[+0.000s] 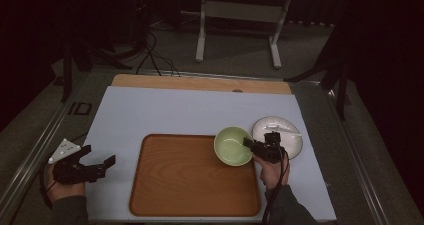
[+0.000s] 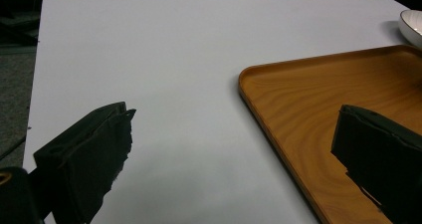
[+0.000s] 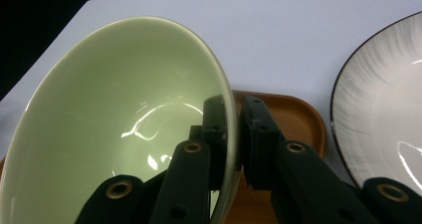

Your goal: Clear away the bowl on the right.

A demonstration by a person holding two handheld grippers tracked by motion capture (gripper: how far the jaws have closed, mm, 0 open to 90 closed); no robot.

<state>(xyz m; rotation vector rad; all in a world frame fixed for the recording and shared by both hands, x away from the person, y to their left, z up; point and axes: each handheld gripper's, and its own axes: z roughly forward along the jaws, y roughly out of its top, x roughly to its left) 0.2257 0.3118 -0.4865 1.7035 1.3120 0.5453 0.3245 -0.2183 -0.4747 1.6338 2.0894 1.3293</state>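
Between the right gripper's (image 3: 234, 134) two black jaws sits the thin rim of a glossy, pale green round bowl (image 1: 232, 145), one jaw inside the wall and one outside, pinched tight. Beneath it lies the far right corner of a smooth wood-grain tray (image 1: 195, 177) with rounded corners. Just right of this gripper rests a shiny white plate (image 1: 290, 135) with fine grey streaks and a dark edge. Over the matte white sheet (image 2: 174, 59) beside the tray, the left gripper (image 1: 92, 165) hangs with jaws spread wide, empty.
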